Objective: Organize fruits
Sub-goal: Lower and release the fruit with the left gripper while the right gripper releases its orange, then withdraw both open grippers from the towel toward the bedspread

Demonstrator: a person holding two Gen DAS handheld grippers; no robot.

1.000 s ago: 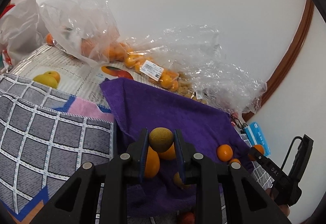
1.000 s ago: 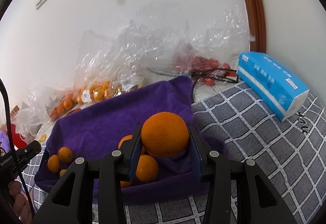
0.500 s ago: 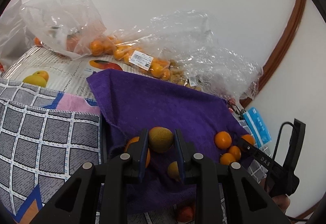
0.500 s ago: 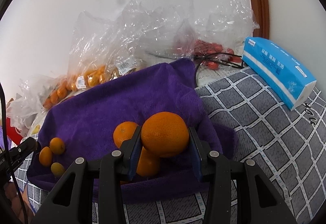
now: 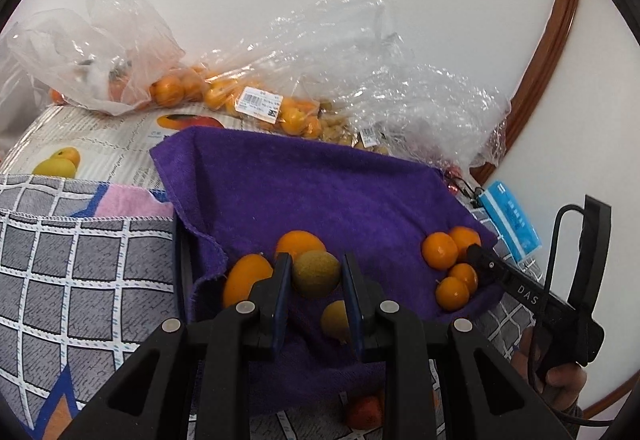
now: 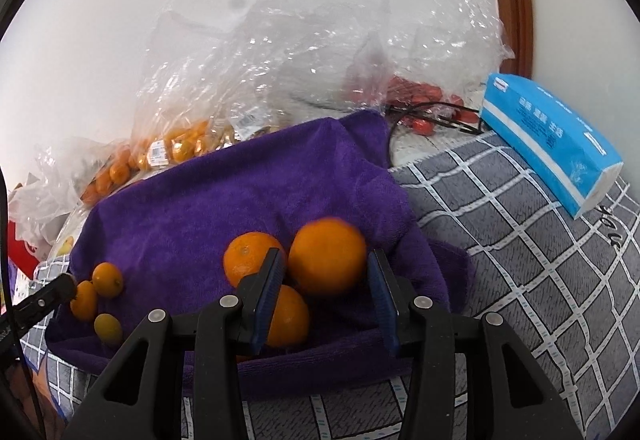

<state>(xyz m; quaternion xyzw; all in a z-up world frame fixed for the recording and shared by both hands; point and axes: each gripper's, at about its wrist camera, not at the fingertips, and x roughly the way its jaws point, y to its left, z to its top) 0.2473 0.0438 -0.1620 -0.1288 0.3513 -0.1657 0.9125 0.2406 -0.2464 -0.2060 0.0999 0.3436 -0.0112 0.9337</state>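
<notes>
My left gripper (image 5: 315,272) is shut on a small brown-green round fruit (image 5: 316,274), held just above the purple towel (image 5: 320,196). Oranges (image 5: 245,278) and a yellow fruit (image 5: 335,318) lie on the towel below it, and small oranges (image 5: 440,251) lie at its right end. My right gripper (image 6: 325,272) has its jaws spread; a large orange (image 6: 327,256), motion-blurred, sits between them with a gap on the right pad side. Two more oranges (image 6: 252,258) lie beside it on the towel (image 6: 224,208).
Clear plastic bags of oranges (image 5: 224,96) and other fruit stand behind the towel by the white wall. A blue tissue pack (image 6: 552,136) lies on the grey checked cloth (image 6: 520,240) at right. A fruit-printed sheet (image 5: 100,144) lies at left. Red fruit (image 5: 364,412) lies near the front edge.
My right gripper has opened and the large orange has dropped from its grip onto the towel. My left gripper has moved forward over the towel, still holding the brown-green fruit.
</notes>
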